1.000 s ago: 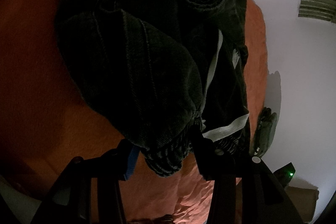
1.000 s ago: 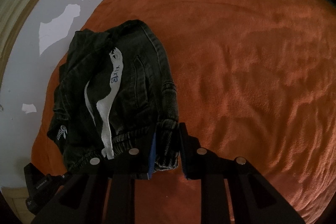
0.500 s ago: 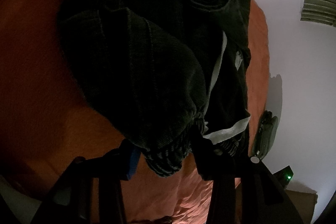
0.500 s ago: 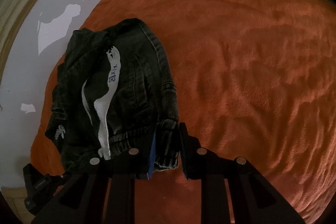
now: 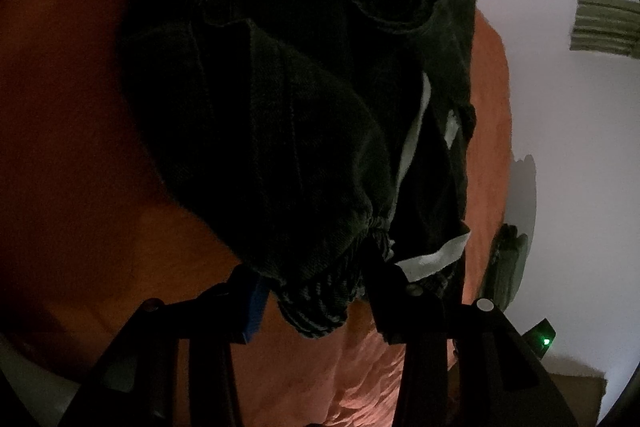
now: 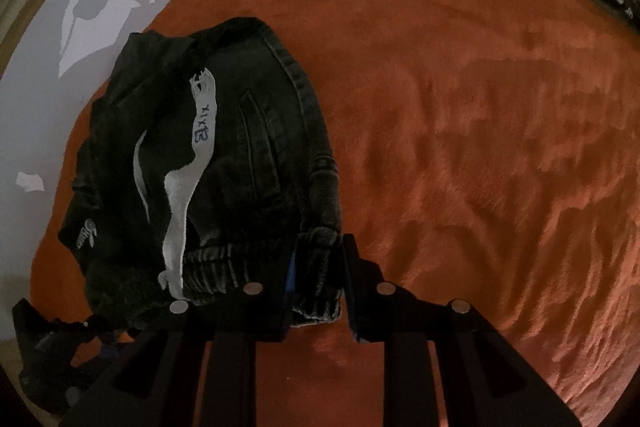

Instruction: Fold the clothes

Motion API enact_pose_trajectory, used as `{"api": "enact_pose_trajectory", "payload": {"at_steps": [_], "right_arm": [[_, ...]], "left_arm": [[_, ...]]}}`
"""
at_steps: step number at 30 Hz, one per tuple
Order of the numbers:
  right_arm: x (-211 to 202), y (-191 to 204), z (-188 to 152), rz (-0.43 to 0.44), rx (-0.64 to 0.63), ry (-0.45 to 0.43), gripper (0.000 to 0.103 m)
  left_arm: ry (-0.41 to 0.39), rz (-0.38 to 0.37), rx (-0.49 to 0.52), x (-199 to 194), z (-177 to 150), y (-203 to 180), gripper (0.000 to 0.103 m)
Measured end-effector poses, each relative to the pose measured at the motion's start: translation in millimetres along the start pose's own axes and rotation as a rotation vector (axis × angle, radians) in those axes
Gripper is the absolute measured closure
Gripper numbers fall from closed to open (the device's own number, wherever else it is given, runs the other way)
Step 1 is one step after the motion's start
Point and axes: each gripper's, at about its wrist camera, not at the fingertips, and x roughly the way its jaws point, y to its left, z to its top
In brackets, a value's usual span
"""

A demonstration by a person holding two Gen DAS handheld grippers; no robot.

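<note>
Nearest each camera, both grippers clamp the ribbed waistband of dark jeans (image 6: 240, 155): right gripper (image 6: 318, 279) narrow on one bunched end, left gripper (image 5: 316, 291) wider on the other. Jeans lie crumpled on an orange blanket (image 6: 460, 107) near its left edge; pale floor (image 5: 560, 107) beyond.

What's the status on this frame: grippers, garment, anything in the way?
Left gripper and right gripper both clamped on the ribbed waistband. Dark jeans bunched on the orange blanket. Nothing in the way.
</note>
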Motion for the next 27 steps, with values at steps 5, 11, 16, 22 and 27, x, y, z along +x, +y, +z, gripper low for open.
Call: {"api": "enact_pose_trajectory", "payload": {"at_steps": [5, 11, 16, 22, 27], "right_arm": [[0, 5, -2, -0.031, -0.032, 0.002, 0.084], [3, 10, -1, -0.067, -0.039, 0.004, 0.083], [7, 11, 3, -0.073, -0.026, 0.037, 0.083], [6, 16, 1, -0.099, -0.040, 0.024, 0.083], [3, 24, 0, -0.128, -0.069, 0.017, 0.084]], "left_arm": [[-0.016, -0.016, -0.032, 1, -2, 6, 0.058], [-0.071, -0.034, -0.011, -1, -7, 4, 0.058], [-0.067, -0.067, -0.060, 0, -6, 12, 0.058], [0.006, -0.041, -0.059, 6, 2, 12, 0.058], [0.053, 0.012, -0.012, 9, 9, 3, 0.061]]}}
